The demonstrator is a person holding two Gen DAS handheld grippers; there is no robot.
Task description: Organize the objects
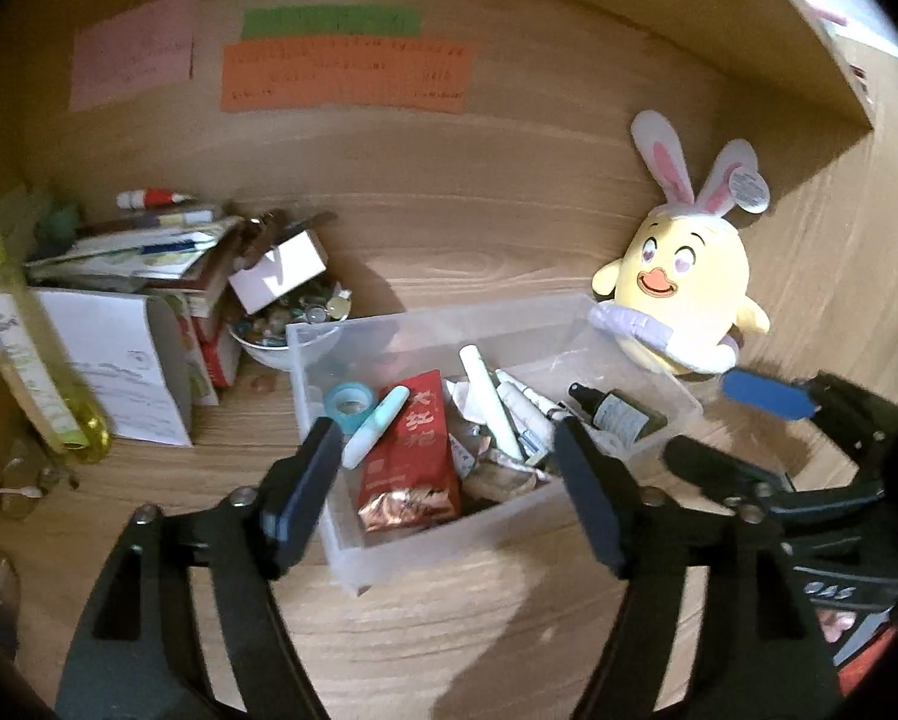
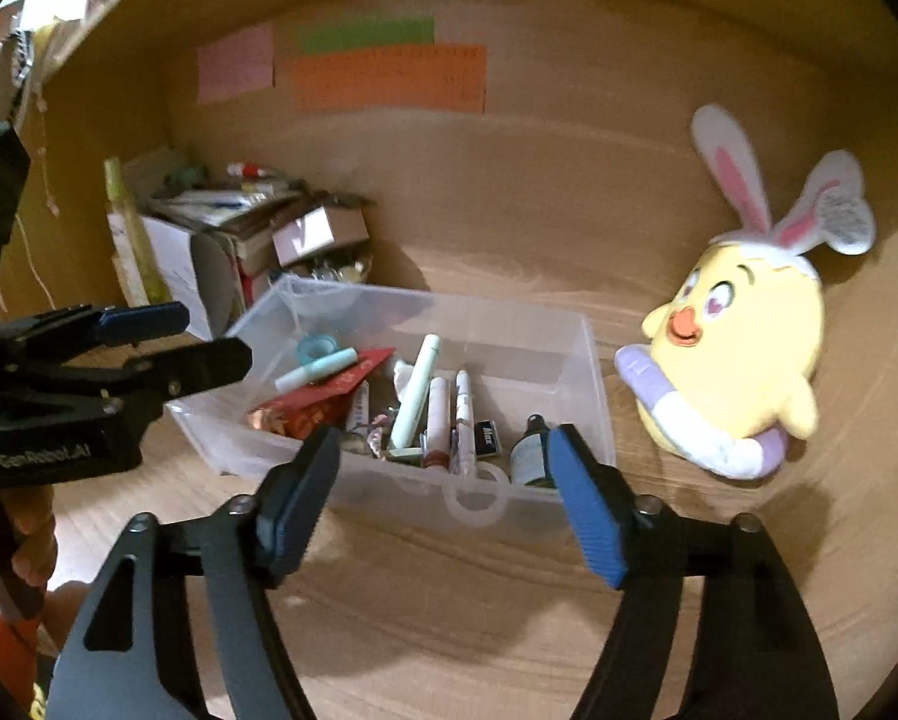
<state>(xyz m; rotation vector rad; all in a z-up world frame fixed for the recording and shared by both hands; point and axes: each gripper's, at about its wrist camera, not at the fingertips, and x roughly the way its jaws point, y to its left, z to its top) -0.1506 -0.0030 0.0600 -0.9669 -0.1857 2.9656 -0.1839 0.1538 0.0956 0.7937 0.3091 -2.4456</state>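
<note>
A clear plastic bin [image 1: 401, 546] [image 2: 593, 372] sits on the wooden desk. It holds a red tea packet [image 1: 410, 450] [image 2: 323, 405], pens, a tape roll [image 1: 347, 402] and a dark dropper bottle [image 1: 626, 417] [image 2: 530, 453]. A yellow chick plush with bunny ears [image 1: 683, 288] [image 2: 743, 360] leans on the back wall at the right. My left gripper [image 1: 449, 480] is open and empty over the bin's near side; it also shows in the right wrist view [image 2: 197, 339]. My right gripper [image 2: 443, 480] is open and empty in front of the bin; it also shows in the left wrist view [image 1: 725, 426].
At the left stand a yellow-green bottle [image 1: 23, 336], a white box [image 1: 119, 366], stacked books and papers [image 1: 149, 252], and a bowl of small trinkets [image 1: 293, 324]. Coloured paper notes [image 1: 347, 75] are stuck on the back wall. A shelf edge [image 1: 809, 30] runs above right.
</note>
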